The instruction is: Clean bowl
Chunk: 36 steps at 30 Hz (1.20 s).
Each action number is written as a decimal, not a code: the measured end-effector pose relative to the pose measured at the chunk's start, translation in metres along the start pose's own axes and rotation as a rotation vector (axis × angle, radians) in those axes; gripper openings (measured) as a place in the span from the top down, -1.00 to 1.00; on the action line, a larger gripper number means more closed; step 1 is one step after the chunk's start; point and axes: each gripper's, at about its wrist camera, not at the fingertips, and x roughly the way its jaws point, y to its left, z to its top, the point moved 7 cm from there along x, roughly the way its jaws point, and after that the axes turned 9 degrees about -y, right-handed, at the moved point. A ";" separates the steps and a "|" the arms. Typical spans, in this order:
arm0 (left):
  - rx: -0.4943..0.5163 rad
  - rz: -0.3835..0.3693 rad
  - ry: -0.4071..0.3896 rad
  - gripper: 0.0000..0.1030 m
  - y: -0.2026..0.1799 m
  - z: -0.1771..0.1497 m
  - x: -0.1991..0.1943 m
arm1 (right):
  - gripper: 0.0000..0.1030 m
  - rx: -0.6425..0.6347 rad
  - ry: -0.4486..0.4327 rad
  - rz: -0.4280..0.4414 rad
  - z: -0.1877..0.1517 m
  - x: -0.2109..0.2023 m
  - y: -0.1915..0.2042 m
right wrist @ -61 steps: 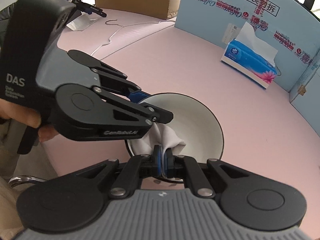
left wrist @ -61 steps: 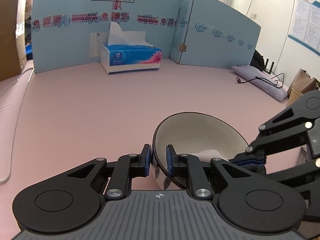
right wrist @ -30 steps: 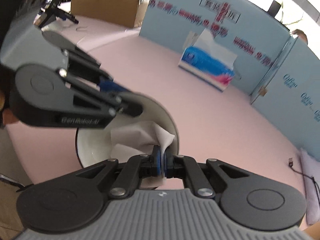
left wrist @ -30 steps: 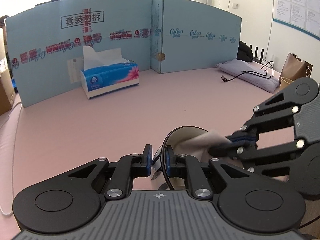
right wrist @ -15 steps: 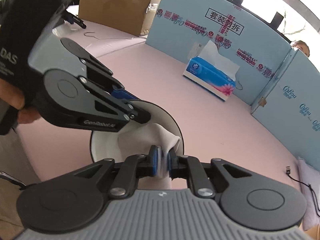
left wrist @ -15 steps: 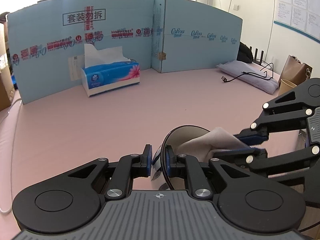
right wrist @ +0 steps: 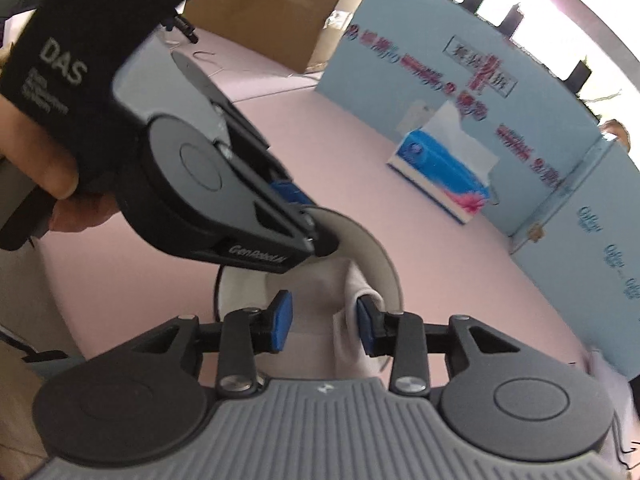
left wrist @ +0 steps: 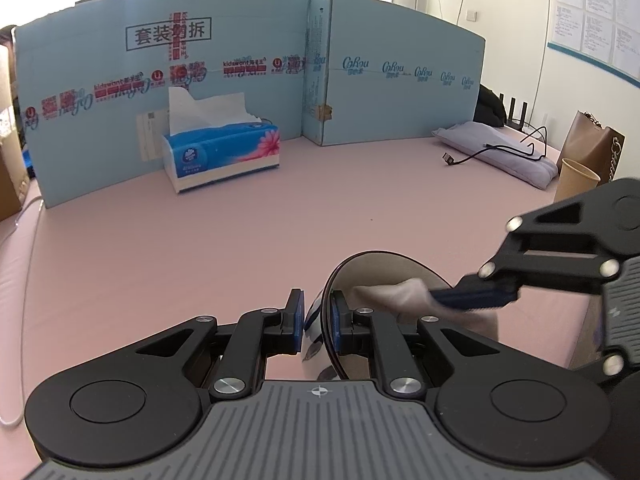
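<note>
Right wrist view shows the right gripper (right wrist: 324,322) with its jaws opening: the blue pads stand apart, and the crumpled white tissue (right wrist: 352,300) drapes against the right pad only, with a clear gap to the left pad, so it is no longer pinched. The tissue hangs just ahead of the jaws, trailing toward the camera, its upper end lying on the inner wall of the round white ceramic bowl with a dark rim (right wrist: 376,256). The bowl is tipped up on edge, opening toward the right gripper, and sits directly ahead of those jaws on the near part of the pink table (right wrist: 320,152).

From the left, the left gripper (left wrist: 318,320) is clamped on the bowl's near rim, one pad inside the wall and one outside, holding it tilted. In the left wrist view the bowl (left wrist: 384,276) extends ahead and right of these jaws, and the right gripper's blue fingers (left wrist: 476,294) reach into it from the right. My reading is that the right hand is nearer the tissue, so any re-grip or withdrawal turns on it.
</note>
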 end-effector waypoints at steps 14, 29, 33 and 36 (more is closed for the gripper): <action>0.002 0.010 0.011 0.66 0.002 -0.002 0.004 | 0.34 0.073 0.109 0.091 -0.006 0.021 -0.018; -0.008 0.002 0.002 0.66 0.003 -0.003 0.002 | 0.82 0.180 0.053 0.108 0.003 0.000 -0.032; -0.011 0.006 0.003 0.66 0.004 -0.004 0.003 | 0.82 0.195 0.063 0.188 0.006 -0.006 -0.020; -0.008 0.003 -0.001 0.67 0.004 -0.005 0.001 | 0.82 0.181 0.107 0.239 0.000 -0.005 -0.008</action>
